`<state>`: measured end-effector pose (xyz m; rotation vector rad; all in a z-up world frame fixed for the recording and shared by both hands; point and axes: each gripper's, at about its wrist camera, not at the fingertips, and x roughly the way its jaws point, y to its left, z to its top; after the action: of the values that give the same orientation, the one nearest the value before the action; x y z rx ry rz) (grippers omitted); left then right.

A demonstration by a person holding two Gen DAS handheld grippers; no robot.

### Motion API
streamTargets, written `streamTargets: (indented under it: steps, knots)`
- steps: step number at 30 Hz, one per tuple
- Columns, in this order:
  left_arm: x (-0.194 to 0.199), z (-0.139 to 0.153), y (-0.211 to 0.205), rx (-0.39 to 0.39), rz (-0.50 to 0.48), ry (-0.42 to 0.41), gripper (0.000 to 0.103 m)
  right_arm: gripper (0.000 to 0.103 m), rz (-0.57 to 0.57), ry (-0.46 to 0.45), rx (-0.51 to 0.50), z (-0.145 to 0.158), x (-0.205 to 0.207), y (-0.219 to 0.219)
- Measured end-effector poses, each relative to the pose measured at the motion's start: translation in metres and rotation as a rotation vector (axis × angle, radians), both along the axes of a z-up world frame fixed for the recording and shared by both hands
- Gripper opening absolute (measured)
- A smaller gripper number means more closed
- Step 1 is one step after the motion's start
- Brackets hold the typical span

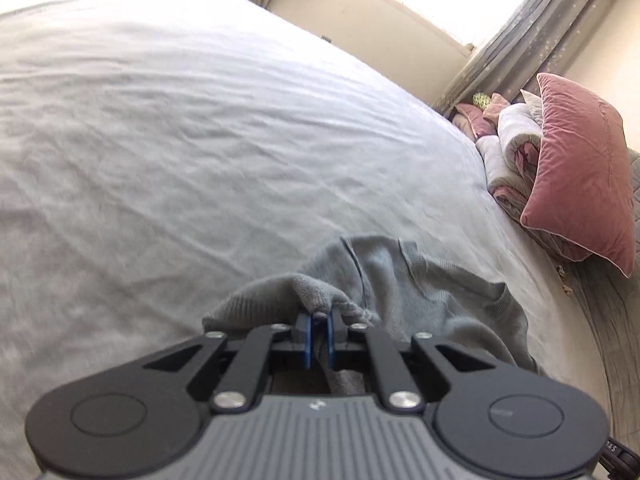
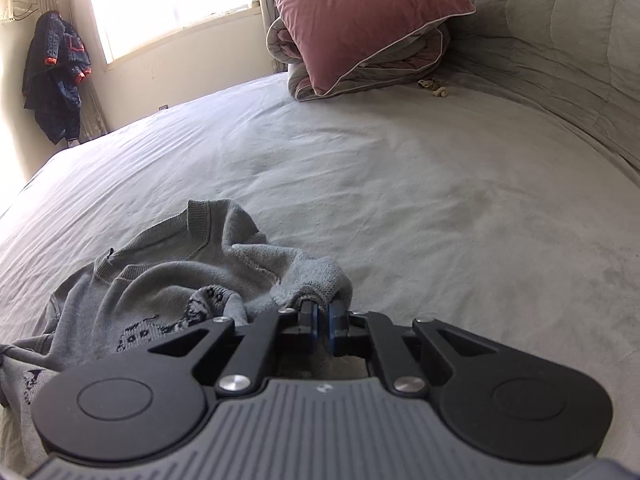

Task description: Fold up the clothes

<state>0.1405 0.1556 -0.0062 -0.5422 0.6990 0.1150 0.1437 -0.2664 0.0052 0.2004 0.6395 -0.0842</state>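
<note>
My left gripper [image 1: 319, 314] hides the fold of the grey sweater [image 1: 420, 292] it pinches, and its body covers the cloth nearest me; the near edge of the bed [image 1: 160, 140] is cut off there. That whole sheet is smeared with blur toward the left side. My right gripper [image 2: 322, 308] likewise covers the sweater's hem, and the dark pattern [image 2: 208, 304] on the knit runs under its linkage, unreadable. The small crumpled thing [image 2: 434, 88] by the rolled duvet [image 2: 400, 60] is too tiny to name. The pink cushion [image 2: 360, 12] is cropped at the top.
</note>
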Motion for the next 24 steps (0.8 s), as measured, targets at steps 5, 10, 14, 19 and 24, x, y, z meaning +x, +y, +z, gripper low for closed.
streamTargets:
  steps: [5, 10, 14, 19, 24]
  knots:
    - [0.007, -0.003, 0.006, 0.019, 0.006, 0.008, 0.011, 0.007, -0.006, 0.015, -0.011, -0.007, 0.006, 0.0]
    - [0.003, -0.007, -0.001, -0.003, -0.031, 0.054, 0.037, 0.017, 0.027, 0.043, 0.005, -0.005, 0.002, 0.001]
    - [-0.007, -0.004, 0.002, -0.028, -0.062, 0.067, 0.052, 0.047, 0.036, 0.047, 0.028, -0.001, -0.007, -0.001]
    - [-0.02, -0.008, 0.006, -0.037, -0.1, 0.109, 0.06, 0.047, 0.062, 0.085, 0.102, -0.001, -0.018, -0.001]
    - [-0.035, -0.017, 0.005, -0.085, -0.152, 0.142, 0.06, 0.047, 0.09, 0.156, 0.236, -0.008, -0.026, 0.009]
